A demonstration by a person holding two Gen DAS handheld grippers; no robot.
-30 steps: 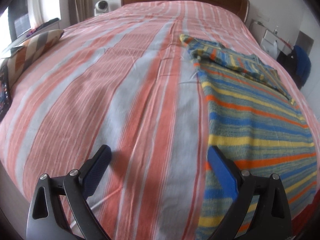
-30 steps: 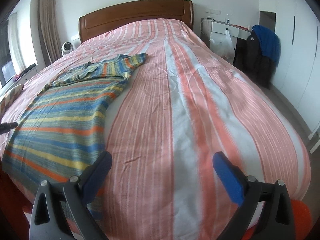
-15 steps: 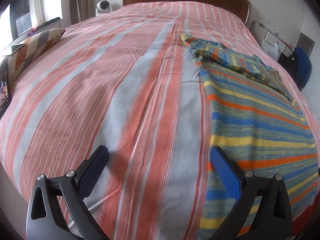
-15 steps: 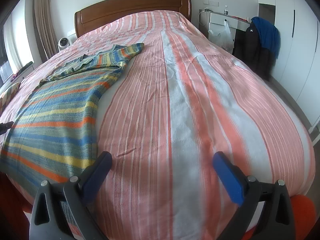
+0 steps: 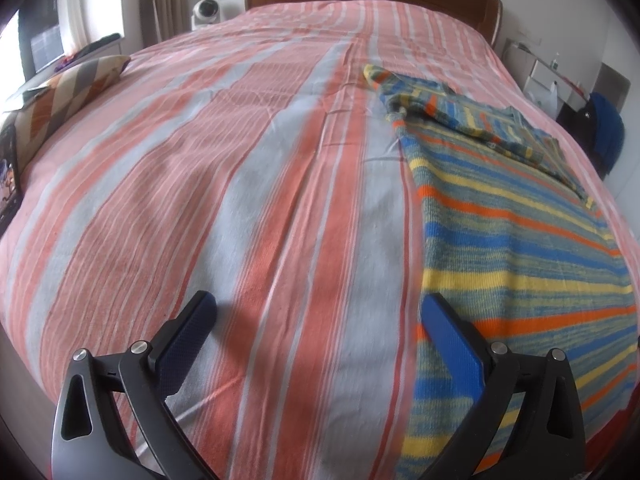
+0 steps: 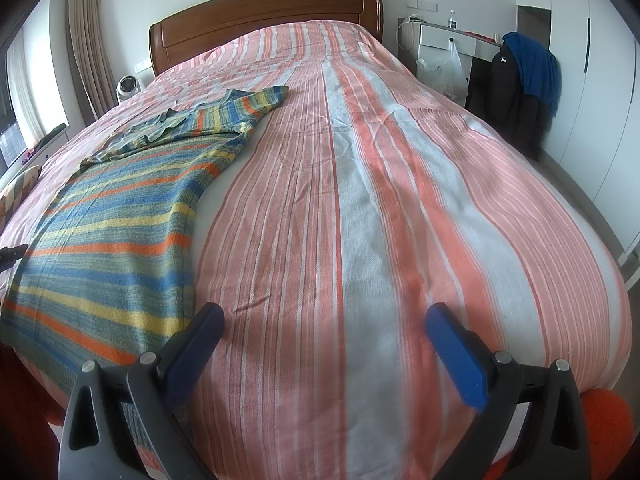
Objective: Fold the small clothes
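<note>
Right now your left claw (image 5: pixel 316 312) gapes wide with nothing in it, the striped sweater (image 5: pixel 516 240) filling the right of its frame beside the right pad. Your right claw (image 6: pixel 324 322) gapes too, sweater (image 6: pixel 120 232) at left.

- The striped sweater (image 5: pixel 520 248), by the right finger of the left tongs (image 5: pixel 320 312), is fuzzy knitted wool.
- The bed sheet (image 6: pixel 360 200) under both tongs is thin woven cloth.
- The headboard (image 6: pixel 264 12) far ahead is shiny wood.
- The tongs' pads (image 6: pixel 456 356) are bumpy blue rubber.

One striped sweater (image 5: pixel 516 248), one bed (image 6: pixel 400 200), one cushion (image 5: pixel 68 92), two tongs.
</note>
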